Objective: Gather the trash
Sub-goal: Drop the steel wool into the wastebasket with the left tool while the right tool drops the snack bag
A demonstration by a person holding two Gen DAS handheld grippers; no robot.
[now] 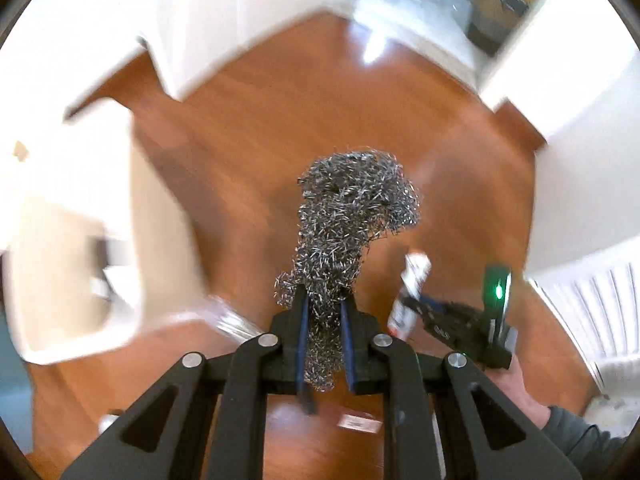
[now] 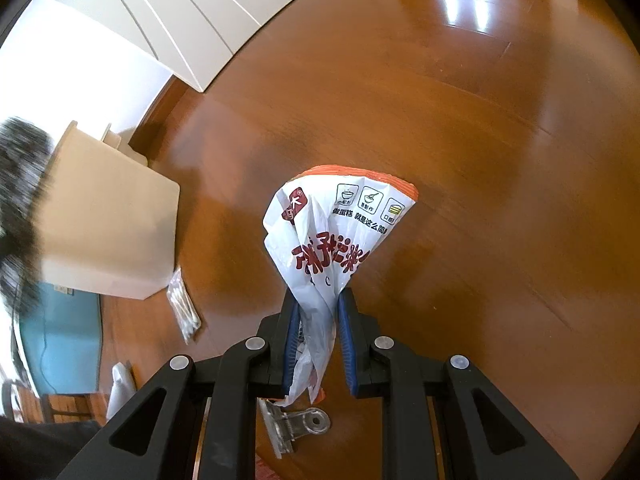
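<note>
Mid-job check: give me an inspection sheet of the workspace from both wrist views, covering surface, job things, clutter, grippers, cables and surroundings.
Surface: glossy orange-brown wooden floor, glare patches.
Job's things: grey steel-wool scouring pad lifted off the floor; crumpled white plastic food bag with red print lifted; beige open cardboard box standing on the floor.
Clutter: clear packet of cotton swabs beside the box; silver metal bulldog clip on the floor; small white label.
Grippers: left gripper shut on the pad; right gripper shut on the bag.
Cables: a thin cord against the blue surface.
Surroundings: white walls, white cabinet doors, an open doorway, blurred.
</note>
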